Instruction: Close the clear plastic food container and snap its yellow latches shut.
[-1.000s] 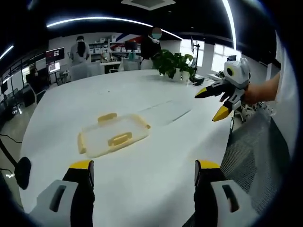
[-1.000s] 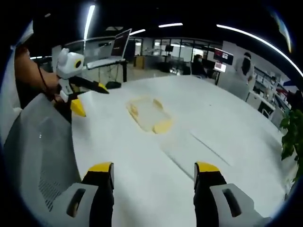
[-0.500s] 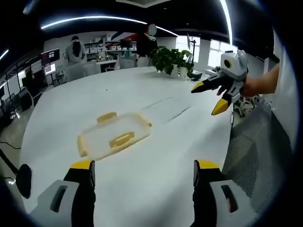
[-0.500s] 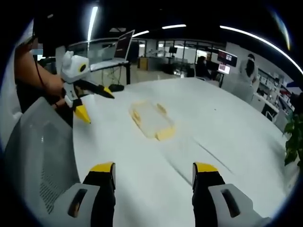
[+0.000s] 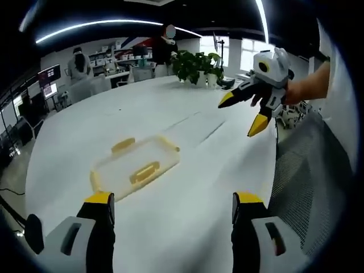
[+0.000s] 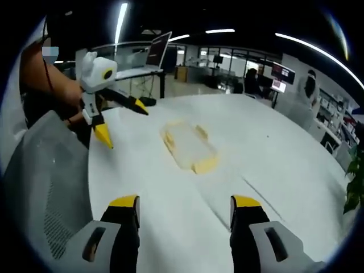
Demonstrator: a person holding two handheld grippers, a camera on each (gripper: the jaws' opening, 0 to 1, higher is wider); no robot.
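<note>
A clear plastic food container [image 5: 135, 166] with yellow latches lies flat on the white table [image 5: 187, 187], its lid on top. In the right gripper view the container [image 6: 187, 145] sits mid-table. My left gripper [image 5: 169, 206] is open, hovering short of the container with nothing between its jaws. My right gripper [image 6: 185, 207] is open too, well back from the container. The right gripper [image 5: 243, 114] also appears at the upper right of the left gripper view, held in a hand above the table edge. The left gripper [image 6: 122, 121] shows at the left of the right gripper view, open.
A grey mesh chair back [image 5: 307, 176] stands at the table's near edge, seen also as the chair back [image 6: 45, 182]. A potted plant [image 5: 196, 65] sits at the far side. People and desks with monitors [image 6: 276, 71] are in the background.
Both views have shifted slightly as the hands moved; the right gripper sits a little higher and further left in the left gripper view. The container has stayed put.
</note>
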